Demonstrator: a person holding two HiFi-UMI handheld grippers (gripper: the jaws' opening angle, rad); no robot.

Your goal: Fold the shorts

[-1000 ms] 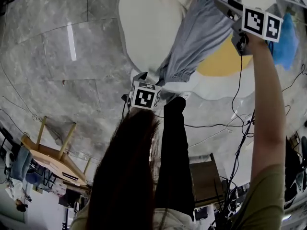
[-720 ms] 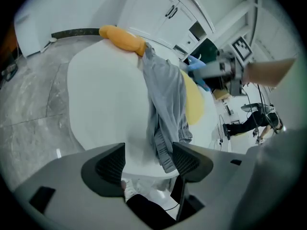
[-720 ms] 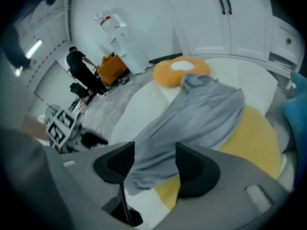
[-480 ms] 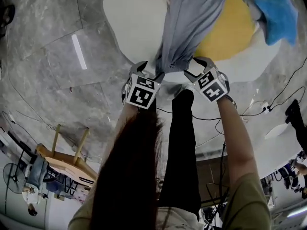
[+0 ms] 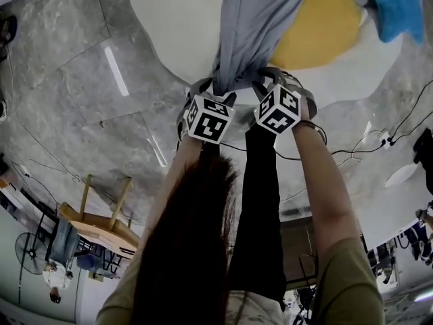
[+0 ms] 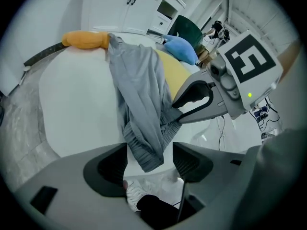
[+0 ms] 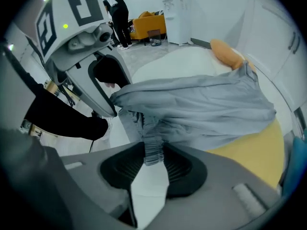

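Grey shorts [image 5: 260, 19] lie bunched on a white table [image 5: 176, 32], with the elastic waistband hanging over the near edge. My right gripper [image 5: 270, 81] is shut on a strip of that waistband [image 7: 152, 152]; its jaws have just been closing, and both pads press the gathered elastic in the right gripper view. My left gripper [image 5: 215, 90] sits close beside it. In the left gripper view its jaws [image 6: 149, 162] stand wide apart. The waistband's corner [image 6: 144, 152] hangs between them, and the pads do not press it.
A yellow pad [image 5: 318, 32] lies under the shorts, a blue cloth [image 5: 399, 2] sits at the far right and an orange item [image 6: 86, 39] at the table's far end. Below me are my black trouser leg [image 5: 260, 202], floor cables [image 5: 399, 127] and a wooden stool [image 5: 95, 225].
My right gripper swept from the far upper right down to the table's near edge, beside the left gripper, and its jaws closed on the waistband. The left gripper rolled slightly.
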